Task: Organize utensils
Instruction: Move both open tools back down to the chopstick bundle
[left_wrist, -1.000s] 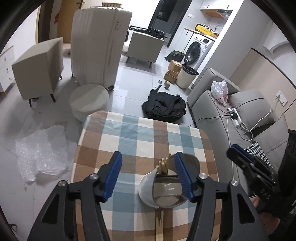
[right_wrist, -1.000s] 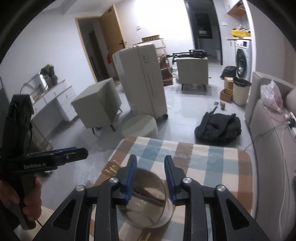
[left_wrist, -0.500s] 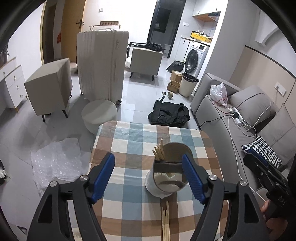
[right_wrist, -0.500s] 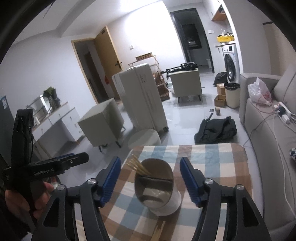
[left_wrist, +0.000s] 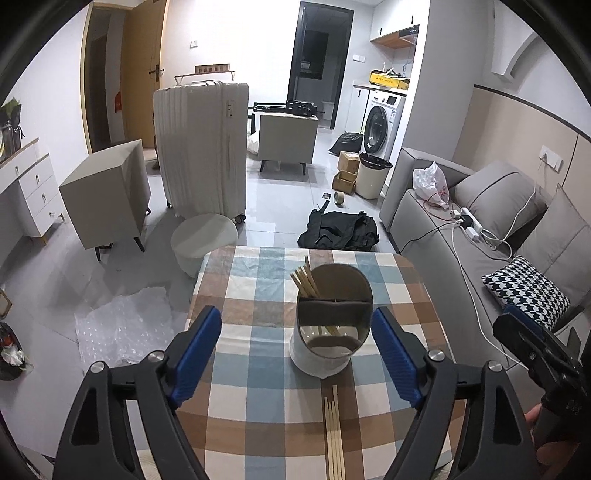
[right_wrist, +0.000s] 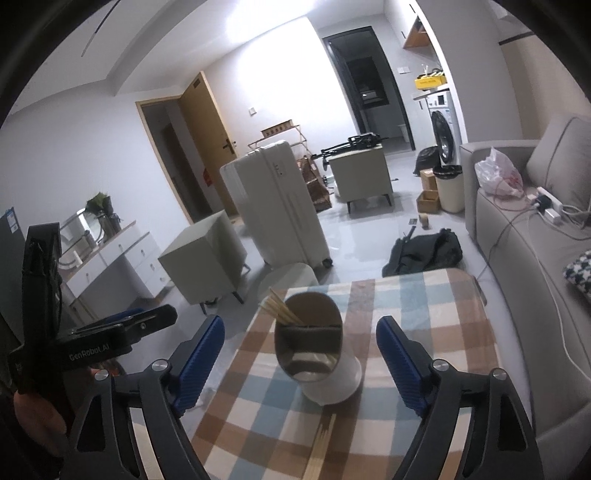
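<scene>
Left gripper (left_wrist: 296, 356) sits low over the near edge of the checked table (left_wrist: 243, 369), blue pads spread wide, nothing between them touching; its jaws have just been opening, and the utensil holder (left_wrist: 330, 325) stands in the gap but clear of both pads. Holder is a white cylinder with a divider, upright near the middle of the table, a little toward the right edge. A bunch of wooden chopsticks (left_wrist: 306, 281) leans out of its far compartment, tips pointing up-left. A second set of loose chopsticks (left_wrist: 333, 432) lies flat on the cloth just in front of the holder, running to the near edge. Right gripper (right_wrist: 300, 363) comes in from the right side, pads also spread wide, jaws just been opening too, holder framed between them without contact. In the right wrist view the holder (right_wrist: 314, 350) tilts slightly and the loose chopsticks (right_wrist: 320, 445) reach the near edge. Off the table: pale suitcase (left_wrist: 201, 147) on the floor at left, black bag (left_wrist: 338, 229) past the far edge, grey sofa (left_wrist: 461, 236) along the right.
</scene>
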